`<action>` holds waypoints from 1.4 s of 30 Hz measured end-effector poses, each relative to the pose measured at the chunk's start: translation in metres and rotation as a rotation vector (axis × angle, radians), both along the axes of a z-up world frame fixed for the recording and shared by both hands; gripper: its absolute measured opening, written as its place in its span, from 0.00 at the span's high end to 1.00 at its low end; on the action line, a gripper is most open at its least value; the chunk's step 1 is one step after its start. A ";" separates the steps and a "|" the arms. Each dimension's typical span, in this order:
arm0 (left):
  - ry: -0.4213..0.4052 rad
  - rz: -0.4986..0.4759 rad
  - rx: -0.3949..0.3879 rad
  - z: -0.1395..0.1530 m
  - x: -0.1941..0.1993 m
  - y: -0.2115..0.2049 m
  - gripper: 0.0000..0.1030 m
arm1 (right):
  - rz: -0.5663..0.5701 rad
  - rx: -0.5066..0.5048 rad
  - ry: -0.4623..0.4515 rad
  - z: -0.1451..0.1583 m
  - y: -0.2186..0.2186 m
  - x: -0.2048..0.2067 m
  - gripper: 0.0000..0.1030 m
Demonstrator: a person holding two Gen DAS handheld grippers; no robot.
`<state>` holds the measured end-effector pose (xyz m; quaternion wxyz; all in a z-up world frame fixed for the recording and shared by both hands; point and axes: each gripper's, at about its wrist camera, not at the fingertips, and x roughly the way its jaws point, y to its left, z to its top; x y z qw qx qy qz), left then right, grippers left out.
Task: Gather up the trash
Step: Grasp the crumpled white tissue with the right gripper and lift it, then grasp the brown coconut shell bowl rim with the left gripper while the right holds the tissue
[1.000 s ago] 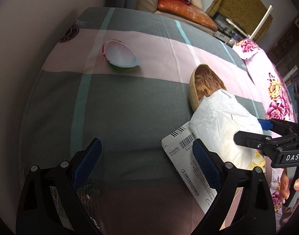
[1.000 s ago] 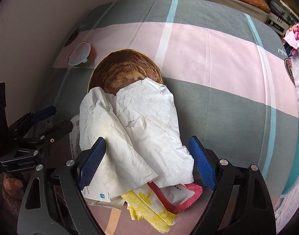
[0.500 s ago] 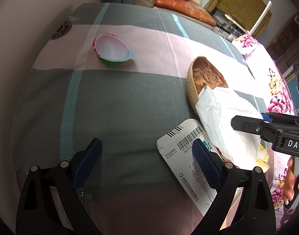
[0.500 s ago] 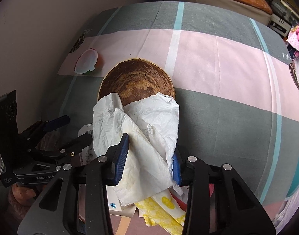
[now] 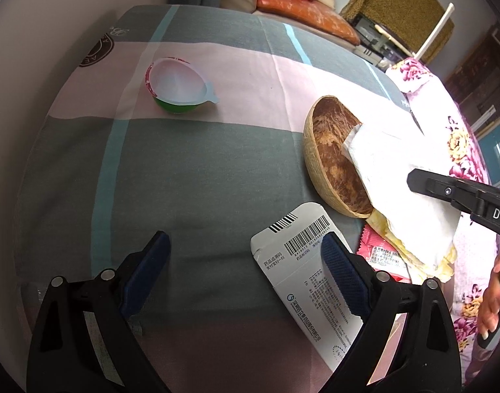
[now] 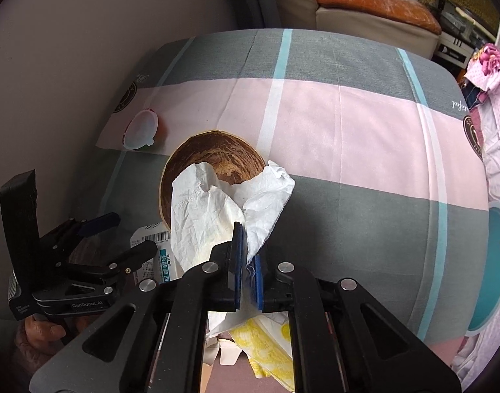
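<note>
A crumpled white paper (image 6: 210, 216) drapes over the near rim of a brown coconut-shell bowl (image 6: 214, 157). My right gripper (image 6: 246, 255) is shut on that paper; the gripper shows in the left wrist view (image 5: 459, 193), where the paper (image 5: 400, 190) covers the bowl (image 5: 331, 163). My left gripper (image 5: 243, 262) is open and empty above the cloth, its right finger over a flattened white barcode box (image 5: 302, 275). A pink wrapper (image 5: 381, 252) and yellow wrapper (image 6: 269, 337) lie under the paper. An empty jelly cup (image 5: 178, 88) sits far left.
The striped pink and grey cloth (image 5: 201, 170) covers the surface. A wall runs along the left. A sofa with orange cushion (image 6: 374, 0) stands behind. Floral fabric (image 5: 453, 137) lies to the right.
My right gripper closed from wide open onto the white paper, bunching and lifting it. My left gripper stayed open and drew back a little, showing more of the barcode box.
</note>
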<state>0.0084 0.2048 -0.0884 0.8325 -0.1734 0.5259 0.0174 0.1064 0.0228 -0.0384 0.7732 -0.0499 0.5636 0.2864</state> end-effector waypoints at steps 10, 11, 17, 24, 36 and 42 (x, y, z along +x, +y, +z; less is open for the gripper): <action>-0.054 -0.025 -0.023 0.018 0.017 -0.016 0.09 | -0.122 0.089 0.001 0.021 -0.044 0.017 0.91; -0.053 -0.036 -0.023 0.018 0.017 -0.021 0.09 | -0.127 0.072 -0.010 0.020 -0.047 0.017 0.92; -0.044 -0.098 -0.006 0.022 0.024 -0.047 0.09 | -0.134 0.066 0.014 0.007 -0.068 0.018 0.94; -0.037 -0.069 0.065 0.019 0.036 -0.051 0.09 | -0.131 0.022 0.031 -0.015 -0.076 0.030 0.61; -0.020 -0.064 0.060 0.000 0.078 -0.041 0.57 | -0.107 -0.027 0.019 -0.051 -0.051 0.056 0.48; -0.040 -0.073 0.097 -0.002 0.085 -0.047 0.75 | -0.026 -0.104 -0.061 -0.053 -0.023 0.055 0.93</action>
